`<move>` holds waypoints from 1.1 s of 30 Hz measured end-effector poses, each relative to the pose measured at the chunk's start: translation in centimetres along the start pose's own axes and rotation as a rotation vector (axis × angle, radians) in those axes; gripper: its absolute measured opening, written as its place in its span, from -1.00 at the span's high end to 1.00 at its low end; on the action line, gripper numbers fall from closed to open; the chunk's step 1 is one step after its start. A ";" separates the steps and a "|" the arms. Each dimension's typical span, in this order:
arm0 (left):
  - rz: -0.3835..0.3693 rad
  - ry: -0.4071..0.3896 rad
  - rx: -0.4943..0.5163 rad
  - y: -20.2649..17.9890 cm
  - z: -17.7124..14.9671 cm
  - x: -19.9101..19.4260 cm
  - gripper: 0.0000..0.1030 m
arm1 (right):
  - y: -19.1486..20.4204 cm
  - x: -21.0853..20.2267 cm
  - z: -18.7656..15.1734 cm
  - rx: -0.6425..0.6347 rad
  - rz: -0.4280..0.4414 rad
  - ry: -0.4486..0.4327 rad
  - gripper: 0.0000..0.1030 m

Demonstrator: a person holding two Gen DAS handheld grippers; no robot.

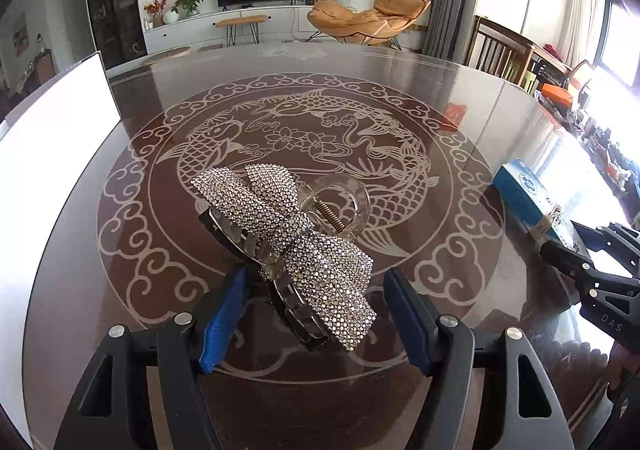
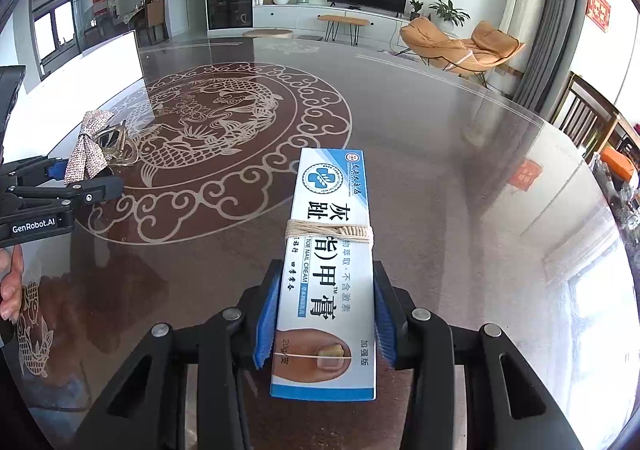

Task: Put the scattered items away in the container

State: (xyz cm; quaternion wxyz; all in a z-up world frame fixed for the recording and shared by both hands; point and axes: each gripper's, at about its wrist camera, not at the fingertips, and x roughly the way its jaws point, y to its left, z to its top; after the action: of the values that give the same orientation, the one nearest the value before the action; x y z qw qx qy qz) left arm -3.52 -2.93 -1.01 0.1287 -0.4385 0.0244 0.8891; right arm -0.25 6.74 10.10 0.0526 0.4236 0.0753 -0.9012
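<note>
Right gripper (image 2: 324, 324) clamped on box (image 2: 330, 250), left gripper (image 1: 316, 314) wide around unheld hair clip (image 1: 288, 234); risks snagging teeth.

daylight from right windows | glare on table (image 1: 460, 62) | sharp | fisheye-bent edges

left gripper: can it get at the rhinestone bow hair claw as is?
Probably yes. The silver rhinestone bow hair claw clip already lies between the left gripper's blue pads, which stand open and clear of it. Nothing blocks it; the right gripper is off to the side, shut on the blue-and-white cream box.
</note>
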 end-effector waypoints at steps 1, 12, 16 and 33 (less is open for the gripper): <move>-0.011 0.010 0.000 0.0 0.1 0.1 -0.89 | 0.1 -0.1 0.0 -0.002 -0.013 0.000 0.14; 0.073 0.046 0.024 -1.3 0.1 1.0 -1.00 | -2.4 0.5 0.1 0.087 -0.006 0.025 -0.32; 0.073 0.045 0.024 -1.3 0.1 1.0 -1.00 | -3.0 0.7 0.2 0.116 0.026 0.028 -0.34; 0.078 0.043 0.017 -1.5 -0.1 0.8 -1.00 | -2.8 0.9 0.4 0.111 0.018 0.030 -0.36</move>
State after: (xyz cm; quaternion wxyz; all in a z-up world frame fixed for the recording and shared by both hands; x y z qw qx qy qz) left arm -3.56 -1.37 -1.61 0.0969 -0.4550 0.0518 0.8837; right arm -1.51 9.39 9.90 0.0358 0.4399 0.0220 -0.8971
